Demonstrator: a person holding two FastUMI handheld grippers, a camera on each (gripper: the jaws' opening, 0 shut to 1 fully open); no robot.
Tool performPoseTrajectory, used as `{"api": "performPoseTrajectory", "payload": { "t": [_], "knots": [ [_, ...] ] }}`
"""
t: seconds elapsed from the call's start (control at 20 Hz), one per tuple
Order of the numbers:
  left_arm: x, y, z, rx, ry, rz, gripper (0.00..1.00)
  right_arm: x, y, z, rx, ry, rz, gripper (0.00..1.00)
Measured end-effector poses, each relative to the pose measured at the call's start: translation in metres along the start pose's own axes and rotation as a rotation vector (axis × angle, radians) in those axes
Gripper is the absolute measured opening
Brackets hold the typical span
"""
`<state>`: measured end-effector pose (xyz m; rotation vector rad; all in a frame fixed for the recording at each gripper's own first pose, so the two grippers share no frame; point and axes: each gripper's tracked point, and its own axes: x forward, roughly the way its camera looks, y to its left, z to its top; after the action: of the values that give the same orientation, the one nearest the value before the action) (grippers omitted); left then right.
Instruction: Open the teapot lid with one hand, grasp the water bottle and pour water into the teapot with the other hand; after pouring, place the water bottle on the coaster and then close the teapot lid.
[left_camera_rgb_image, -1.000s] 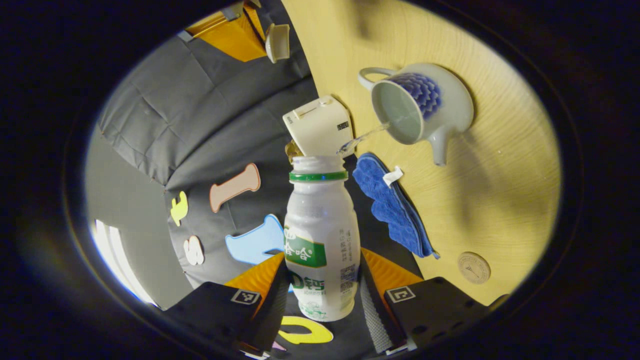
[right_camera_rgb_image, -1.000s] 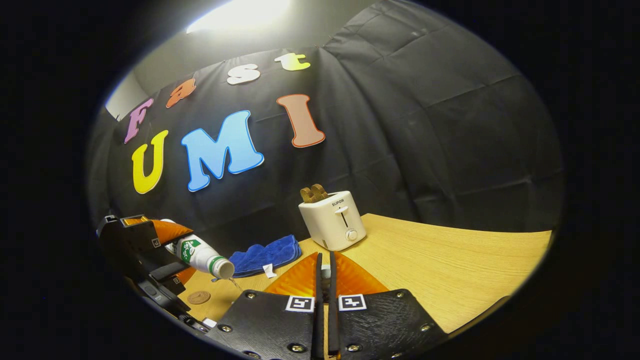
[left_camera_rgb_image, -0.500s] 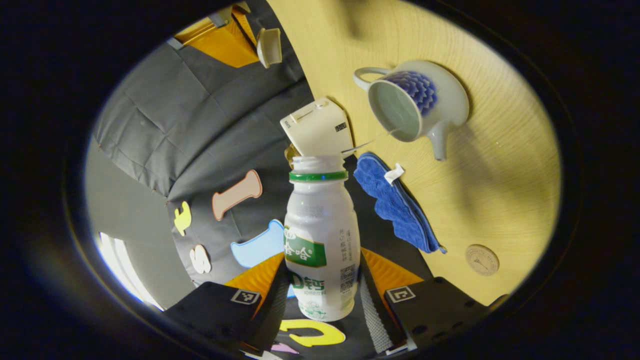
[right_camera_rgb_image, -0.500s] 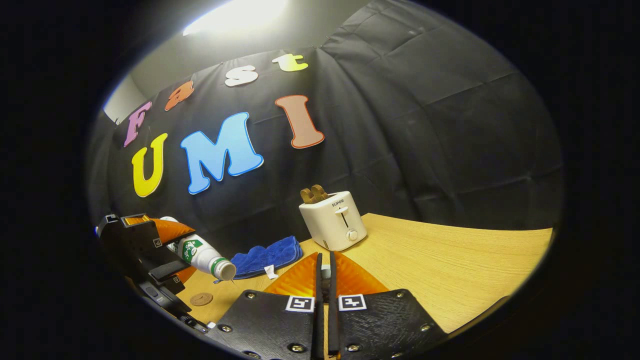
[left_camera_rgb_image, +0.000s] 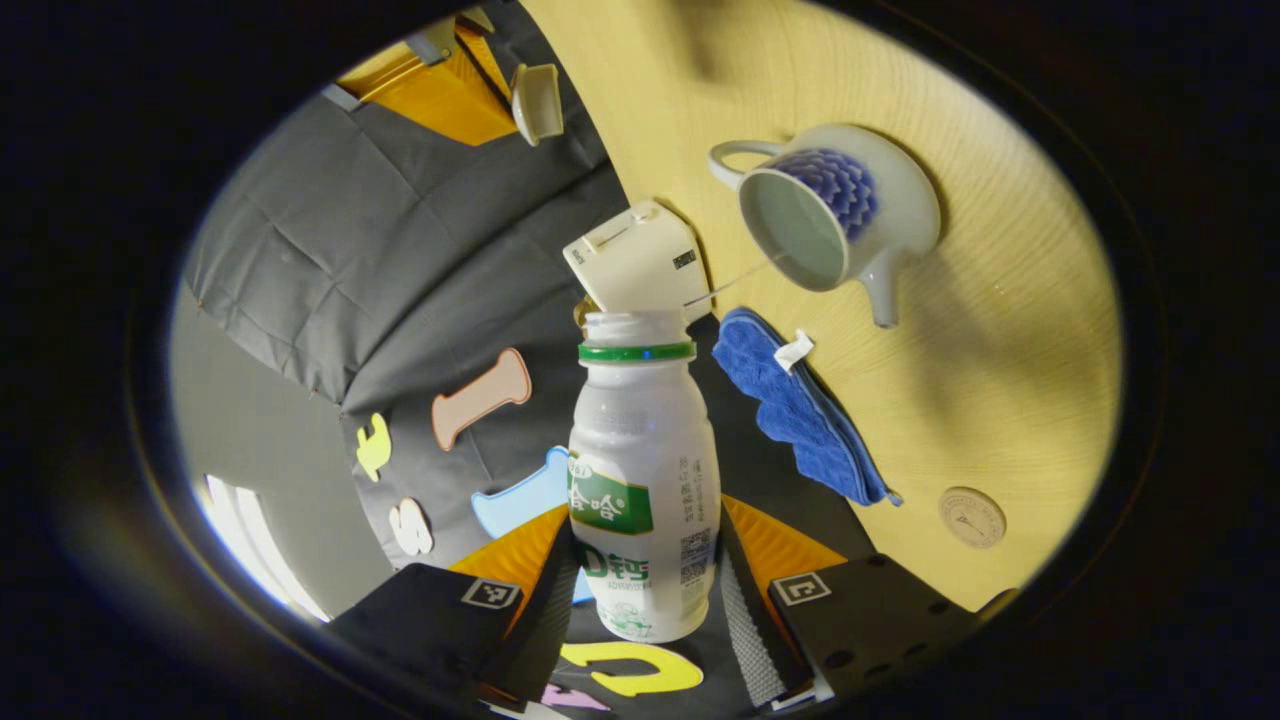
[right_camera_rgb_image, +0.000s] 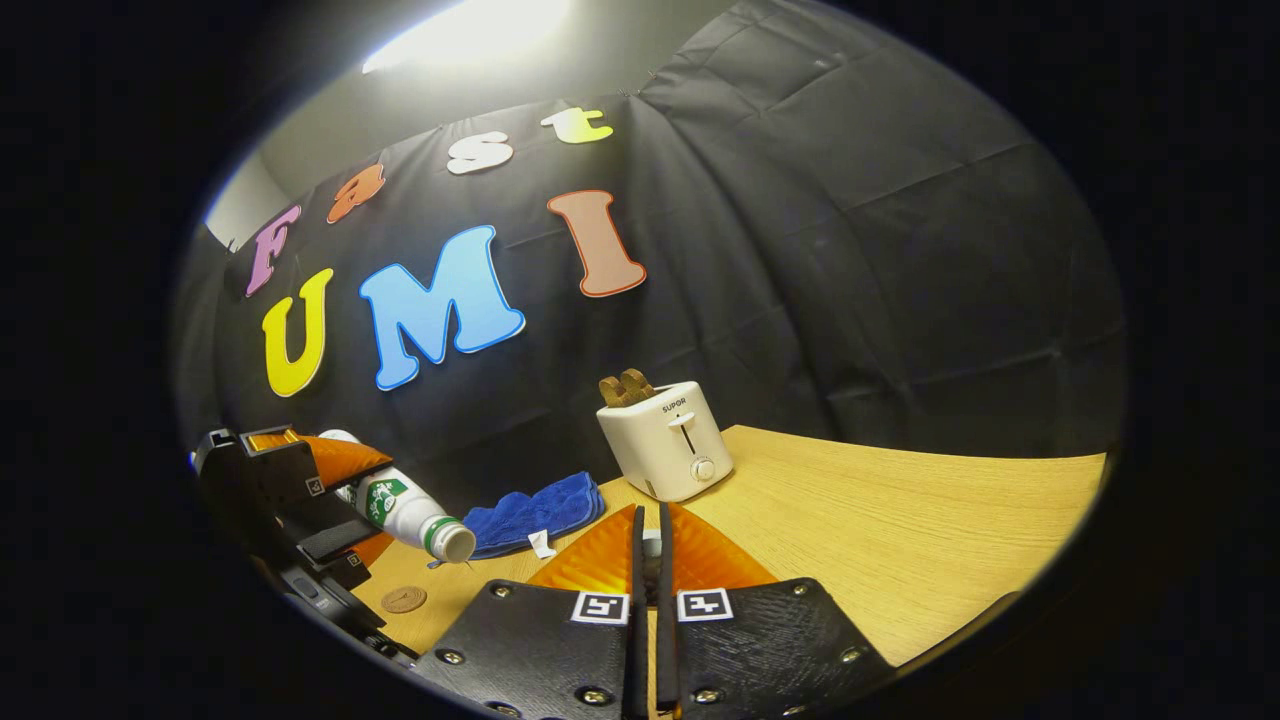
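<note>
My left gripper (left_camera_rgb_image: 648, 525) is shut on the white water bottle (left_camera_rgb_image: 645, 470) with its green neck ring, and the bottle lies tipped over. A thin thread of water (left_camera_rgb_image: 730, 284) runs from its open mouth into the white and blue teapot (left_camera_rgb_image: 835, 215), which stands lidless on the wooden table. The round coaster (left_camera_rgb_image: 972, 517) lies bare near the table's edge. My right gripper (right_camera_rgb_image: 649, 525) is shut on the teapot lid (right_camera_rgb_image: 651, 545), little of which shows between the fingers. In the left gripper view the lid (left_camera_rgb_image: 537, 100) hangs at the right gripper's tip, off to the side of the pot.
A white toaster (right_camera_rgb_image: 665, 440) with toast in it stands at the back of the table (right_camera_rgb_image: 900, 540). A blue cloth (right_camera_rgb_image: 535, 510) lies between the toaster and the coaster (right_camera_rgb_image: 403, 599). The left gripper (right_camera_rgb_image: 290, 500) holds the bottle (right_camera_rgb_image: 405, 510) at the left.
The stream from the bottle has thinned from a full pour to a fine thread. The bottle's mouth has lifted slightly. The right gripper and the lid have stayed put.
</note>
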<state>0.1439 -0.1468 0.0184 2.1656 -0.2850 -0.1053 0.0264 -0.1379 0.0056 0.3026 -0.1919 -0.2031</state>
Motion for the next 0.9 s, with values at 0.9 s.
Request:
{"api": "performPoseTrajectory", "payload": {
  "t": [0.9],
  "knots": [
    [-0.034, -0.073, -0.042, -1.141, 0.099, -0.080, 0.80, 0.002, 0.015, -0.007, 0.030, 0.021, 0.061, 0.03]
  ]
}}
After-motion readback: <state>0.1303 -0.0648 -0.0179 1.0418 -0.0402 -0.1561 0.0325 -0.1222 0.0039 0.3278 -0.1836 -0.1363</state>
